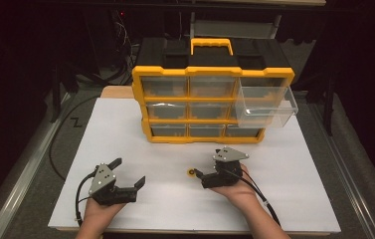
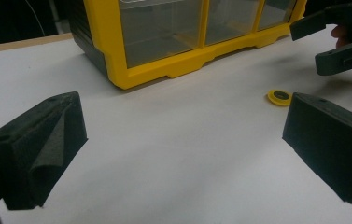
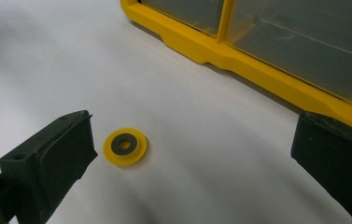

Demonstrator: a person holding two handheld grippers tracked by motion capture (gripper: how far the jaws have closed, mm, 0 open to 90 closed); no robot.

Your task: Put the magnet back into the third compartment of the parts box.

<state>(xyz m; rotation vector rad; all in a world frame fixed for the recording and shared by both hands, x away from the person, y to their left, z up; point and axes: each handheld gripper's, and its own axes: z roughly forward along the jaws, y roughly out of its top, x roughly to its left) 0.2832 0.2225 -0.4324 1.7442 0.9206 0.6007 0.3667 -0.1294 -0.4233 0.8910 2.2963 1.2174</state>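
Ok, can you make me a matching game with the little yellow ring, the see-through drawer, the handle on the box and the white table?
Things:
1. small yellow ring with a grey middle
2. clear plastic drawer
3. yellow handle
4. white tabletop

Places or states:
A. pulled out of the yellow organiser box
B. on top of the box
C. lies flat near the right claw
D. under everything

Pairs: 1-C, 2-A, 3-B, 4-D

A yellow-framed drawer organiser (image 1: 213,102) stands at centre frame on a white table (image 1: 125,134), one clear drawer (image 1: 267,105) pulled out at right; cables (image 1: 120,30) trail upper left.
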